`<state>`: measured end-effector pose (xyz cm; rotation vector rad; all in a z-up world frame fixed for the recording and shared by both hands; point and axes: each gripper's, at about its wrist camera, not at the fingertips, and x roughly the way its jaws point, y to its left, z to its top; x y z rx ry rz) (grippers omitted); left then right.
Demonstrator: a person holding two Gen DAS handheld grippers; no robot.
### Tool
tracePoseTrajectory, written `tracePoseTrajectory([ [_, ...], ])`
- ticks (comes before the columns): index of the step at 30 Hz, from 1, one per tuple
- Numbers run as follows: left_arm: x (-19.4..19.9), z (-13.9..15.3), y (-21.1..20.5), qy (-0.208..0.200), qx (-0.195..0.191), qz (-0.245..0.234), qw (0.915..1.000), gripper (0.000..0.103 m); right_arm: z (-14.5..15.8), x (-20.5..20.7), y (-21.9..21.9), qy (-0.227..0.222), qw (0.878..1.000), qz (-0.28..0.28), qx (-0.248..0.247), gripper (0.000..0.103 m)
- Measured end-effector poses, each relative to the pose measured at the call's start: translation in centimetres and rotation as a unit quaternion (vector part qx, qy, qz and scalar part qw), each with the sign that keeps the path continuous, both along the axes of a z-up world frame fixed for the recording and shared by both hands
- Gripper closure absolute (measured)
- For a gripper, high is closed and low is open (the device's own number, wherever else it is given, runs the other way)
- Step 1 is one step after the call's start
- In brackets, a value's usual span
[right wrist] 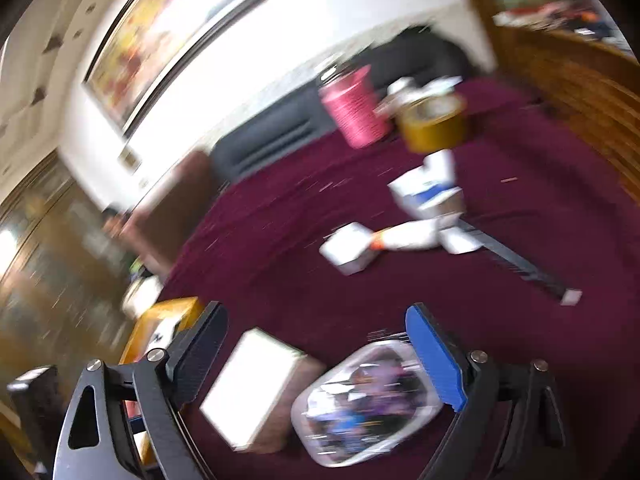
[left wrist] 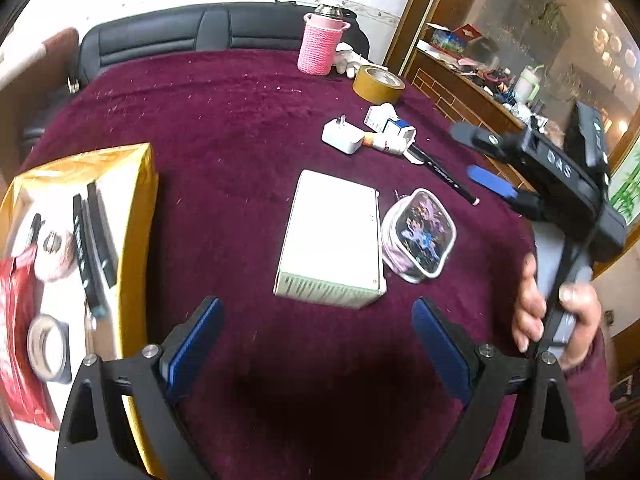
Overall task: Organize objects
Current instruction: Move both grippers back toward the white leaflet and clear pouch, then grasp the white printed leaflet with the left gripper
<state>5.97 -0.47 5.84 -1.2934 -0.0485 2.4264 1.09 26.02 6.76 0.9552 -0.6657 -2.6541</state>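
Left wrist view: the left gripper (left wrist: 316, 344) hangs wide open and empty, just near of the white box (left wrist: 332, 240) — a printed pouch (left wrist: 418, 236) touches the box's right side. Right wrist view, blurred: the right gripper (right wrist: 320, 356) gapes empty above the same box (right wrist: 252, 384) and pouch (right wrist: 368, 400) on the maroon cloth (right wrist: 400, 280).

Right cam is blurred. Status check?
Left gripper open, empty. Right gripper open, empty, over white box and printed pouch. Yellow tray partly filled. Nothing blocking.

White letters reading "DAS" are showing on the black body of the right gripper (left wrist: 490, 162). Print on the black pen (left wrist: 442, 174) and white box (left wrist: 334, 240) is staying too small to read.
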Motion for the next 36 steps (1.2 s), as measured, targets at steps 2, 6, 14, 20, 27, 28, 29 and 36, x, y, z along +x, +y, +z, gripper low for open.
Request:
tracePoseTrajectory([
  [2, -0.6, -0.3, 1.0, 0.009, -0.027, 0.003, 0.9996, 0.009, -1.0, 0.3, 1.4, -0.002, 1.000, -0.019, -0.012, 0.009],
  [6, -1.3, -1.5, 2.5, 0.011, -0.062, -0.007, 0.9980, 0.009, -3.2, 0.1, 2.5, -0.017, 0.998, -0.041, -0.033, 0.009],
  [14, -2.4, -2.8, 5.0, 0.028, -0.087, -0.035, 0.9952, 0.009, -2.9, 0.0, 1.4, -0.002, 1.000, -0.028, 0.002, 0.009],
  [20, -4.7, -4.3, 5.4, 0.012, -0.105, -0.031, 0.9939, 0.009, -3.5, -0.2, 1.5, -0.018, 0.999, -0.024, -0.011, 0.009],
  [27, -5.9, -6.0, 6.5, 0.002, -0.116, -0.030, 0.9928, 0.009, -3.9, -0.6, 1.4, -0.029, 0.999, -0.021, -0.014, 0.009],
  [28, -5.9, -6.1, 6.7, 0.003, -0.118, -0.031, 0.9925, 0.009, -3.9, -0.6, 1.3, -0.029, 0.999, -0.021, -0.012, 0.009],
  [29, -5.9, -6.3, 6.9, 0.004, -0.121, -0.032, 0.9921, 0.009, -3.9, -0.6, 1.2, -0.030, 0.999, -0.020, -0.010, 0.009],
  [36, -6.2, -6.4, 6.8, 0.008, -0.117, -0.016, 0.9930, 0.009, -4.4, -0.9, 1.1, -0.042, 0.999, -0.019, -0.005, 0.009],
])
